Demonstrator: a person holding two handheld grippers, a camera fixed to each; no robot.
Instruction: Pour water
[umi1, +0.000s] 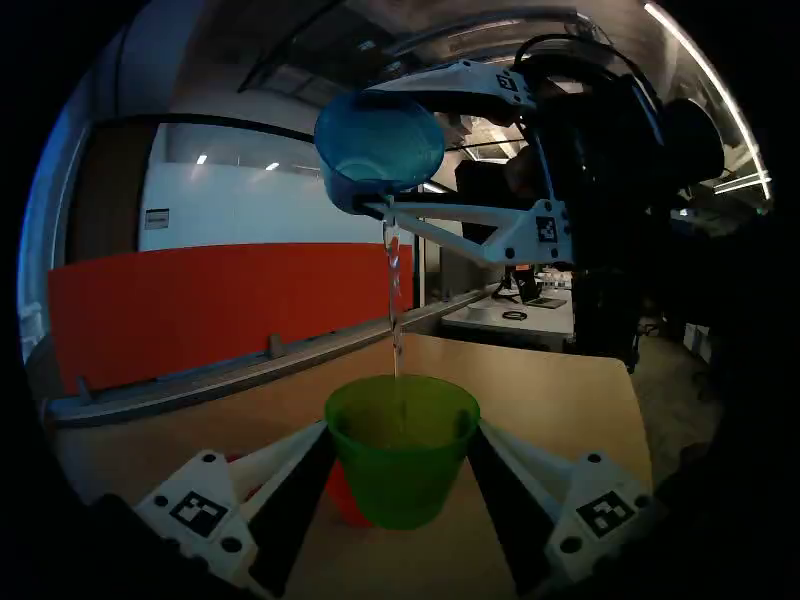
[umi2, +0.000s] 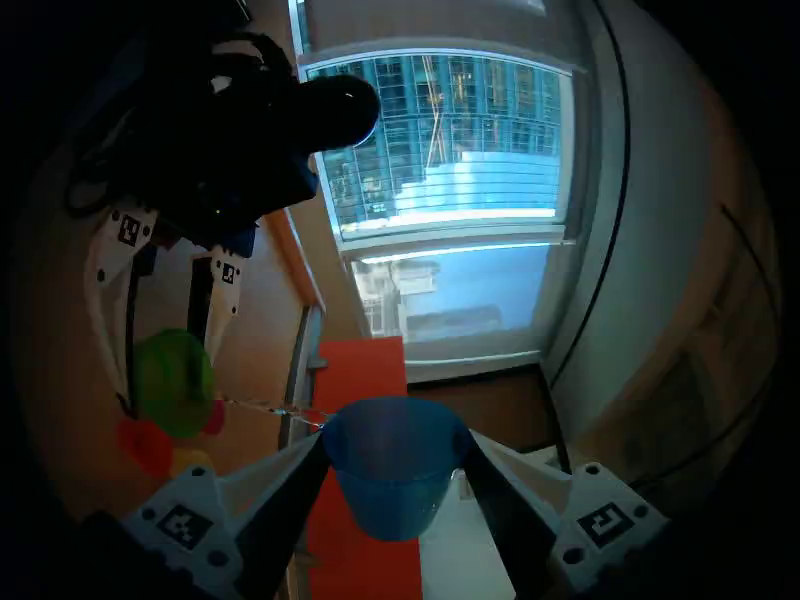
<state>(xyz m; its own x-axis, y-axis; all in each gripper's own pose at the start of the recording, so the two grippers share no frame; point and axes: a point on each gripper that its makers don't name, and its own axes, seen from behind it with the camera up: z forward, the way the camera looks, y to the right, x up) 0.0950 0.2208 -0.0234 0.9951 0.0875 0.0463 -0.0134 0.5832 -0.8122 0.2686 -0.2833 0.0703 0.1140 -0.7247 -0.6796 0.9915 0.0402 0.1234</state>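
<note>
A green cup (umi1: 402, 455) stands upright between my left gripper's fingers, with the left gripper (umi1: 400, 470) shut on it. Above it a blue cup (umi1: 378, 150) is tipped over, held by my right gripper (umi1: 385, 150) that comes in from the upper right. A thin stream of water (umi1: 394, 300) falls from the blue cup's lip into the green cup. In the right gripper view, the right gripper (umi2: 395, 470) is shut on the blue cup (umi2: 392, 465), water (umi2: 270, 408) runs towards the green cup (umi2: 173, 383), and the left gripper (umi2: 165, 385) holds that cup.
A wooden table (umi1: 560, 390) lies under the green cup, with a red cup (umi1: 342, 495) partly hidden behind it. Red and yellow cups (umi2: 150, 445) sit by the green one. An orange wall panel (umi1: 200, 300) stands behind; a person's dark sleeve (umi1: 610, 170) is at upper right.
</note>
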